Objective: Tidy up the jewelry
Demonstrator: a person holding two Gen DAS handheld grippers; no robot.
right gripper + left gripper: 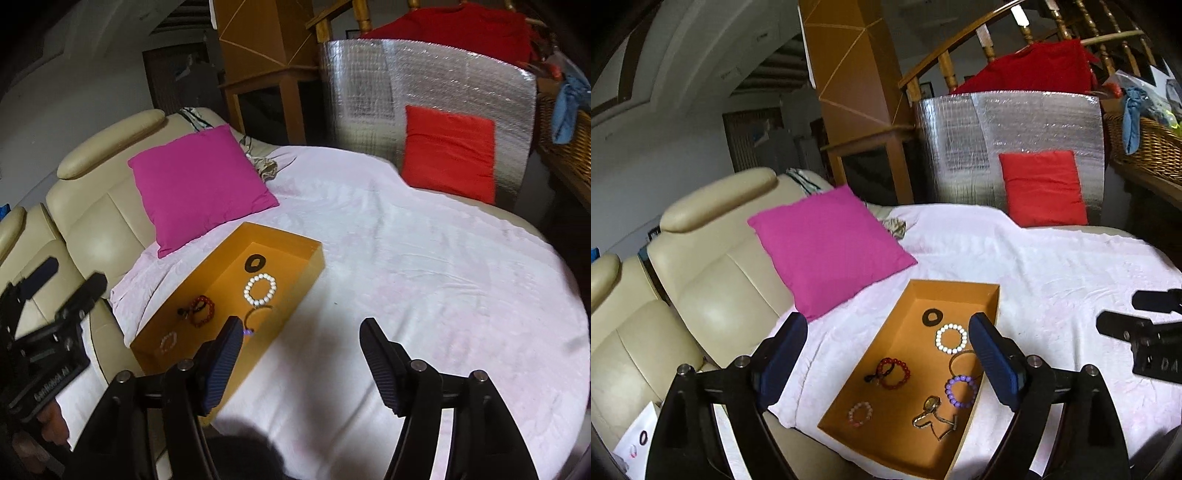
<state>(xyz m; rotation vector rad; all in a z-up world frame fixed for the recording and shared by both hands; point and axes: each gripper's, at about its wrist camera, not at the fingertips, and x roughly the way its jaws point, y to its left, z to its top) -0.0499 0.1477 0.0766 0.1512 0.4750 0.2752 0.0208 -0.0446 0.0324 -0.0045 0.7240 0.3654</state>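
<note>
An orange box (990,295) (291,280) lies on the white blanket. In it lie a black ring (932,316) (255,263), a white bead bracelet (951,338) (260,290), a red bead bracelet (894,373) (202,311), a purple bead bracelet (961,391), a pink bead bracelet (860,413) (168,341), a thin gold bangle (960,360) and a gold watch (932,413). My left gripper (888,354) is open and empty above the box. My right gripper (301,356) is open and empty over the blanket, right of the box.
A magenta cushion (831,247) (199,184) leans on the cream sofa (701,295) left of the box. A red cushion (1043,186) (448,151) stands against a silver foil panel (960,147) at the back. White blanket (443,277) spreads to the right.
</note>
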